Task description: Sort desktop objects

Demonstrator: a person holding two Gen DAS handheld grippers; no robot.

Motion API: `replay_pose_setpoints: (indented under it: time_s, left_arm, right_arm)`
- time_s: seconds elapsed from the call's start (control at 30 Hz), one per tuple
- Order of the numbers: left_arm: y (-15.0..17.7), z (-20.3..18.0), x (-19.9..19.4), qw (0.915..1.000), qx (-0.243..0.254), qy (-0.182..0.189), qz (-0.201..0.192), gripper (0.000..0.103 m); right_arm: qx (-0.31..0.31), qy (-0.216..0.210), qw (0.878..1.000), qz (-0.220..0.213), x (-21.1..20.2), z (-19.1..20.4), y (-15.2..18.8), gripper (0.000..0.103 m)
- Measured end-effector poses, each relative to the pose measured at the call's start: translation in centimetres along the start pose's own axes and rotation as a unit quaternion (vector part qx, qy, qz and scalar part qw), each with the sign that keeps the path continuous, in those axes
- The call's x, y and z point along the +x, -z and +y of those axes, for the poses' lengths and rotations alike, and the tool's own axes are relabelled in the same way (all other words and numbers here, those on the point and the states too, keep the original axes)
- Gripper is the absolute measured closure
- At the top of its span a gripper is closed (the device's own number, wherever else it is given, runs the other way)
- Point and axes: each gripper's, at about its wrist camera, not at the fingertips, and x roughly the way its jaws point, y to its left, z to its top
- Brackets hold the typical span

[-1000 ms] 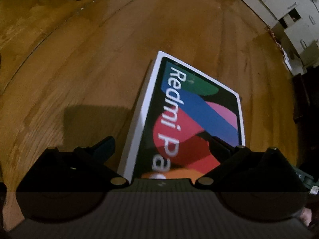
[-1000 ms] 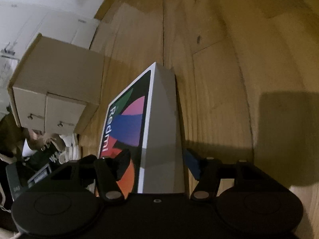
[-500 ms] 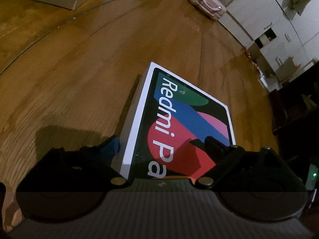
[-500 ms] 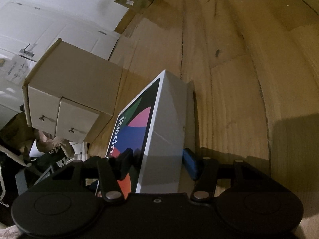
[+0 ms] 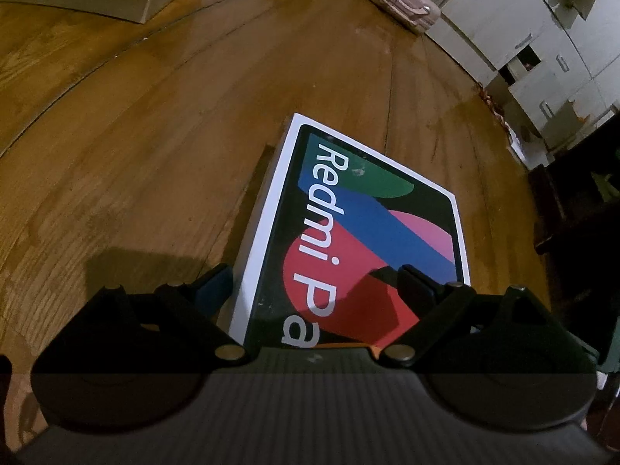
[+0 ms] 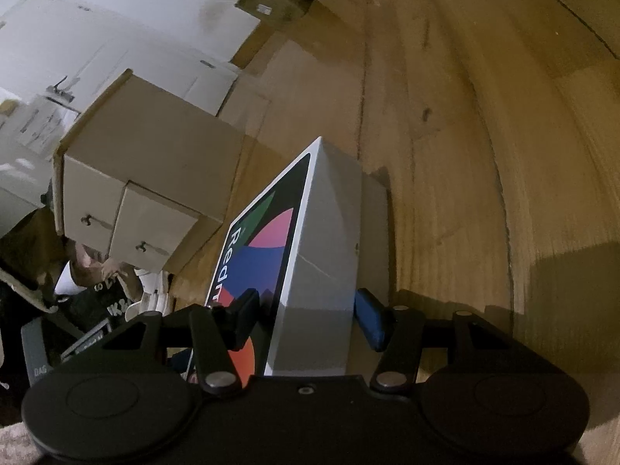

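A flat Redmi Pad box, white with a colourful printed face, hangs tilted over the wooden table. My left gripper is shut on its near edge, with the blue pad under the box and the other finger on the printed face. In the right wrist view the same box shows its grey side. My right gripper is shut across its thickness, with a black finger on the face and the blue pad against the underside.
A cardboard two-drawer unit stands on the table left of the box. A pink case lies at the far table edge, with white cabinets behind it. Dark clutter sits beyond the table's left edge. Bare wood stretches to the right.
The box has stayed fixed in both grippers while the table dropped away and shifted. The cardboard drawers and the pink case have come further into view.
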Motion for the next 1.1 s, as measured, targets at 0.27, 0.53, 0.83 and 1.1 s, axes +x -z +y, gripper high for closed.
replay_pose_setpoints:
  time_s: [0.27, 0.53, 0.83, 1.1]
  left_arm:
    - [1.0, -0.6, -1.2, 0.9999, 0.01, 0.002, 0.009, 0.011]
    - [0.6, -1.8, -0.8, 0.9996, 0.027, -0.008, -0.007, 0.011]
    - [0.1, -2.6, -1.5, 0.9991, 0.034, -0.012, -0.023, 0.011]
    - [0.0, -2.3, -2.1, 0.9994, 0.019, 0.005, -0.029, 0.011]
  right_arm:
    - [-0.002, -0.002, 1.0, -0.009, -1.1, 1.1, 0.2, 0.044]
    - [0.013, 0.009, 0.999, -0.028, -1.7, 0.9, 1.1, 0.044]
    - [0.046, 0.004, 0.998, -0.036, -1.2, -0.5, 1.5, 0.044]
    - [0.072, -0.012, 0.997, -0.037, -0.9, -1.7, 1.9, 0.043]
